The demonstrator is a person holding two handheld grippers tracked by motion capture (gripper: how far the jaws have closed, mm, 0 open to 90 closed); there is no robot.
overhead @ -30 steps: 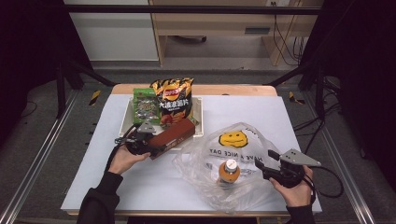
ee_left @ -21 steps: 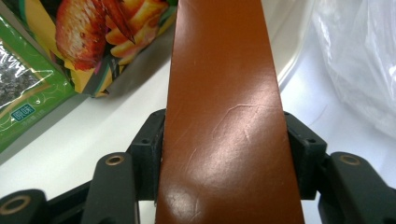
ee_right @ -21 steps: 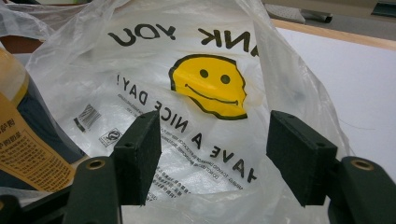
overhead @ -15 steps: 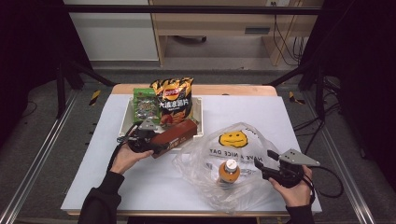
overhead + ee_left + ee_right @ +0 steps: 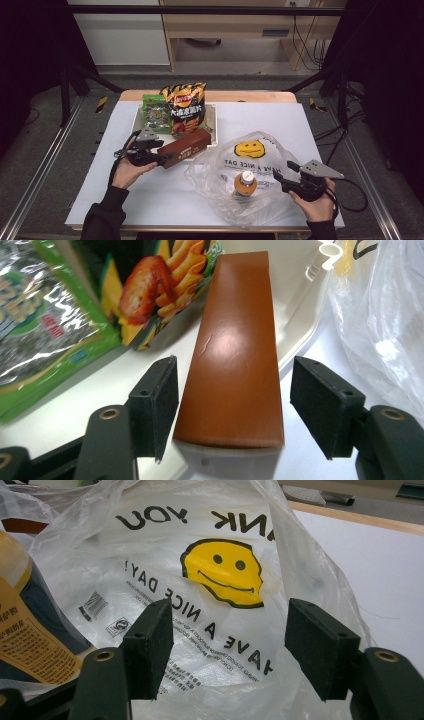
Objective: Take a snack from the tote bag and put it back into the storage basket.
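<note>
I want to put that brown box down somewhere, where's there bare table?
Bare table: the right side beyond the bag, the left edge beside the tray, and the near-left corner under the left tool. It is crowded in the middle: the box leans on the tray rim by the chips, close to the bag with the bottle.

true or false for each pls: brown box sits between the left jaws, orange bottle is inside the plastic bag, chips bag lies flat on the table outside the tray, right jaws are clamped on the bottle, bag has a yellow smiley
1. The brown box sits between the left gripper jaws: true, with a gap on one side.
2. The bottle is inside the plastic bag: true.
3. The chips bag lies flat outside the tray: false, it stands in the tray beside the green packet.
4. The right gripper is clamped on the bottle: false, its jaws are open at the bag.
5. The bag has a yellow smiley: true.
</note>
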